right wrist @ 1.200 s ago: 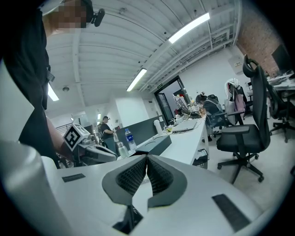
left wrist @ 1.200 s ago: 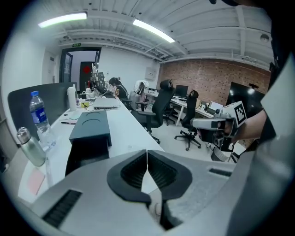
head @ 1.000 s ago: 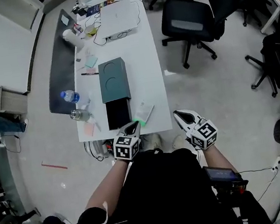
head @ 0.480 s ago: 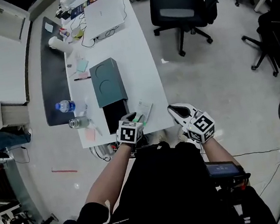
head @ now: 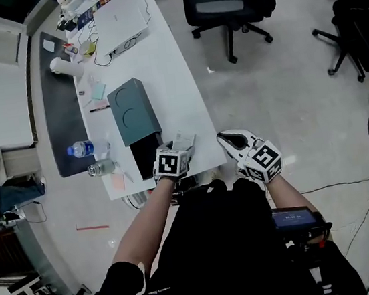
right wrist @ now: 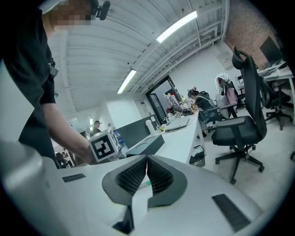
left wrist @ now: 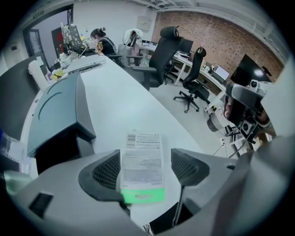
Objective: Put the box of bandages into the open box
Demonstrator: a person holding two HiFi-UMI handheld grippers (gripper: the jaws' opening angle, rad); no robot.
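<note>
A view from above looks down at a person standing at the near end of a long white tabletop [head: 175,77], with a hand-held gripper in each hand.

The left hand-held gripper [left wrist: 145,169] points steeply down at the tabletop. Its jaws have just been opening and now stand wide apart. The box of bandages [left wrist: 140,152] lies flat on the tabletop between them. It is a slim white carton with printed text on top and a green end facing the gripper. The left pad [left wrist: 107,171] sits right beside the carton's edge, and whether it touches cannot be told. The right pad [left wrist: 185,167] stands clear of it.

Just to the left of the carton sits the open box [head: 144,159], its dark inside showing. A teal cover [head: 132,110] lies against its far end. The carton is outside the open box, near the tabletop's front edge.

The right hand-held gripper [right wrist: 146,173] is held off the tabletop's right side, over the floor, pointing roughly level. Its jaws are pressed together with nothing between them.

Farther along the tabletop lies a white laptop [head: 121,23]. Two plastic bottles [head: 80,149] rest by its left edge. A black office chair [head: 226,3] stands on the floor to the right.
</note>
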